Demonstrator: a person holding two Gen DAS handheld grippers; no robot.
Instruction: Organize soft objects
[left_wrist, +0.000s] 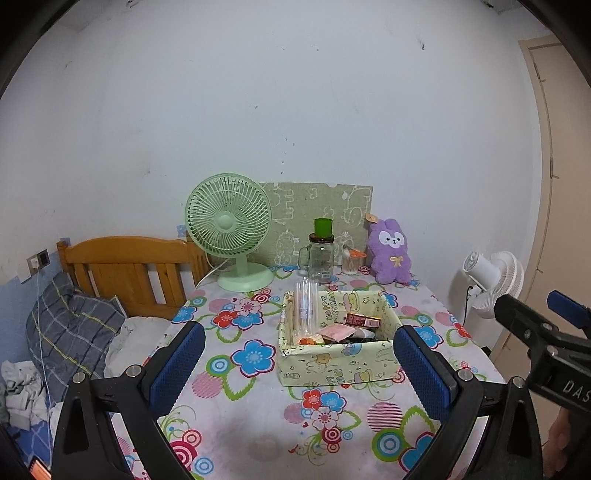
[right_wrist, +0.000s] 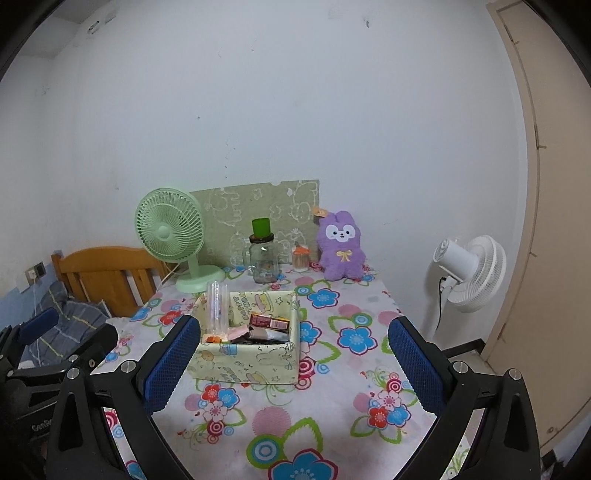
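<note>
Both our claws hang released above the near edge of the table (left_wrist: 236, 417), grasping nothing. Our left gripper (left_wrist: 299, 365) has its blue pads (left_wrist: 177, 365) spread wide, and from its camera the fabric box (left_wrist: 332, 363) sits between them, farther along the table. Our right gripper (right_wrist: 293, 365) is spread just as wide, with the same box (right_wrist: 243, 363) lying ahead of its left finger.

We see the box as a soft, pale green, open-topped bin printed with cartoon figures, standing on the flowered tablecloth (right_wrist: 332, 406). Inside it, clear plastic tubes (left_wrist: 306, 310) stand upright in the left corner, a dark red packet (left_wrist: 362, 319) lies tilted against the back right, and a pink wrapper (left_wrist: 338, 332) and some dark items rest lower down; we cannot make out what those are.

Behind the box, near the wall, stands a glass jar (left_wrist: 320, 260) with a green cup (left_wrist: 323, 226) on top of its lid; what the jar holds is unclear. Just beside it is a small clear container (left_wrist: 351, 263) with an orange lid.

Our soft thing, the purple plush bunny (left_wrist: 390, 251), sits upright at the table's far right, leaning on the wall, well apart from the box. It has a white face, two rounded ears, a yellow bow on its chest and a tag by one ear. A green desk fan (left_wrist: 229, 225) stands at the far left.
</note>
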